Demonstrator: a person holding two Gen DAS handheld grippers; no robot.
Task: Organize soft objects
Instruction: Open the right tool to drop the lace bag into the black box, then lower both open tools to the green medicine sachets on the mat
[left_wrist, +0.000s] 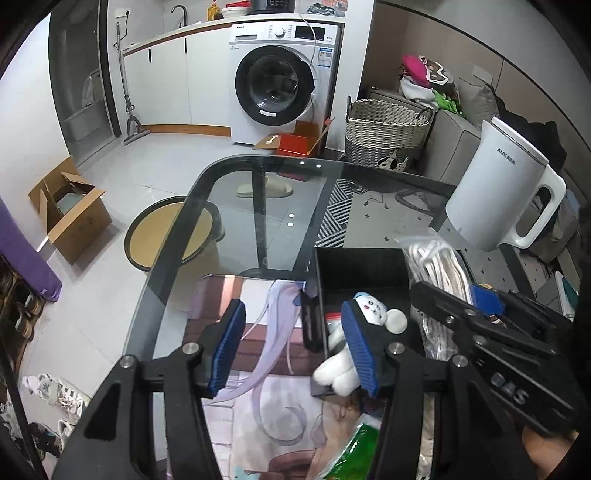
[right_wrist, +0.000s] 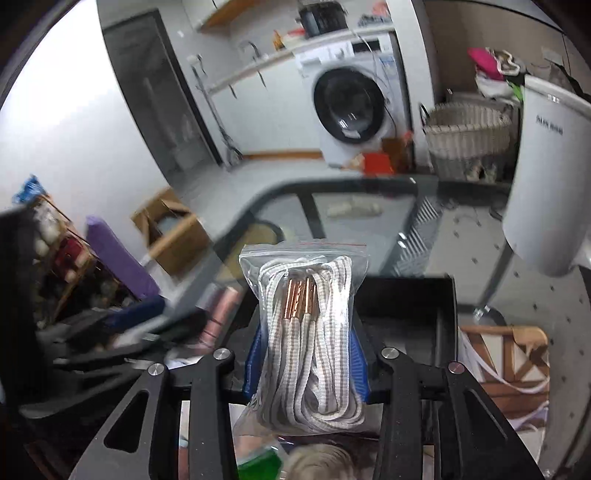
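My left gripper is open and empty above the glass table. Its right finger stands just in front of a white plush toy that lies in a black box. My right gripper is shut on a clear zip bag of white shoelaces with copper tips, held above the black box. In the left wrist view the right gripper is at the right with the bag of laces beside the box. A green packet lies near the front edge.
A white kettle stands on the table's far right. A printed mat lies under the left gripper. Beyond the table are a washing machine, a woven basket, a cardboard box and a round stool.
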